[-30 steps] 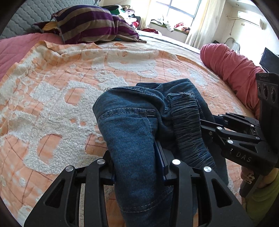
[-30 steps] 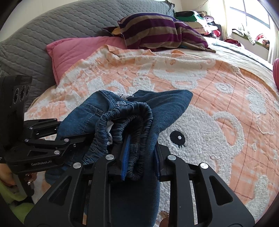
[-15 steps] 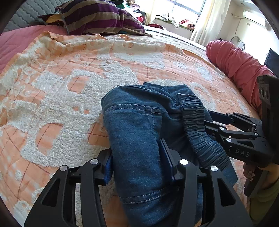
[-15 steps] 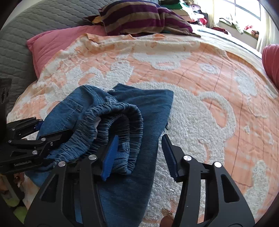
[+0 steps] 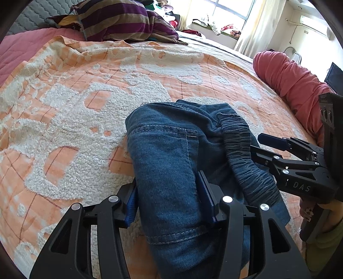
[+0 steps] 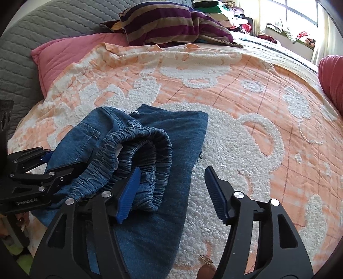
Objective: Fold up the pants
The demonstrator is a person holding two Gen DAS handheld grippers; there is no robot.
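Observation:
Blue denim pants (image 5: 167, 154) lie bunched in a thick fold on the orange-and-white blanket (image 5: 64, 128). My left gripper (image 5: 169, 203) straddles the pocket side of the fold, and both blue pads still touch the denim. The elastic waistband (image 6: 150, 137) curls up on the pants (image 6: 178, 133). My right gripper (image 6: 171, 193) has its jaws opening. Its left pad rests beside the waistband, and its right pad hangs free over the blanket (image 6: 235, 85). The right gripper (image 5: 257, 142) shows at the waistband's edge in the left wrist view, and the left gripper (image 6: 62, 159) at the far left of the right wrist view.
A striped pillow (image 5: 120, 19) and a pink pillow (image 6: 70, 51) lie by the grey quilted headboard (image 6: 42, 28). A red rolled bolster (image 5: 289, 79) lines the bed's right edge. A person's hand (image 5: 308, 212) holds the right gripper's handle.
The right jaws have spread wide and let go of the waistband. The left jaws have widened around the fold. The pants have sunk onto the blanket.

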